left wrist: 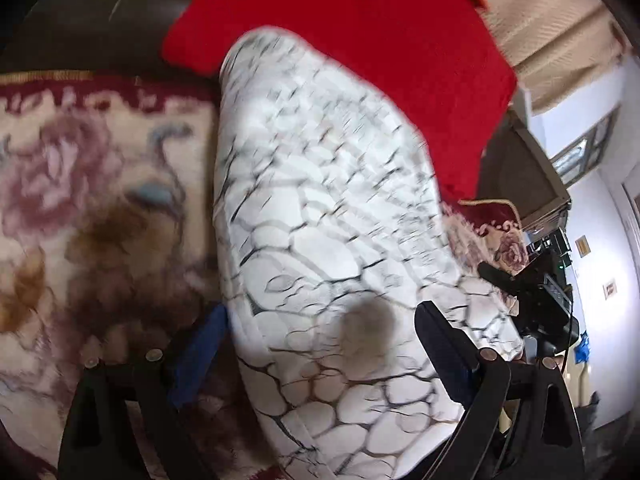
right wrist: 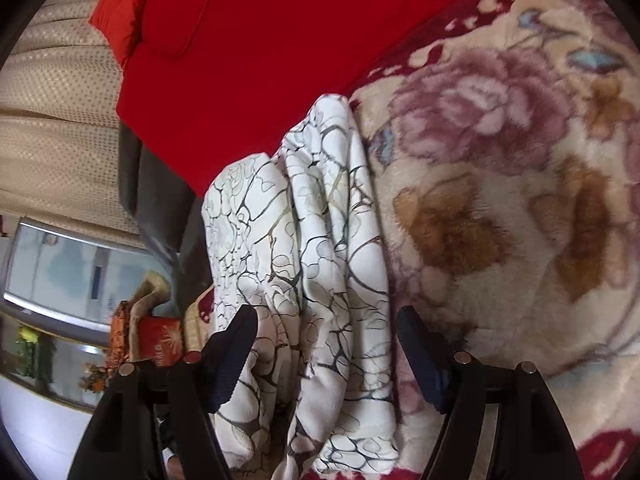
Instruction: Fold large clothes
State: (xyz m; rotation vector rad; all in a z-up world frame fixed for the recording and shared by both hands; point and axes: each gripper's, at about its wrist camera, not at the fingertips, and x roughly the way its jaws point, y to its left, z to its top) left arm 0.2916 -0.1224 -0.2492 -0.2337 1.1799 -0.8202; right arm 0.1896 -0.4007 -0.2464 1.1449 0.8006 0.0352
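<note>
Mid-fold, my left gripper (left wrist: 320, 344) and right gripper (right wrist: 326, 344) both gape around the garment (right wrist: 320, 220); next, clamp.

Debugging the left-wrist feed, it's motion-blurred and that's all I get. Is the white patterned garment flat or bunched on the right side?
Observer: Bunched. The white garment lies in long vertical folds between the right gripper's open fingers.
Operator: What's right of it there?
Observer: The floral blanket, directly alongside the garment.
Operator: Anything behind the bed that side?
Observer: A red quilt, then a beige curtain at far left.
</note>
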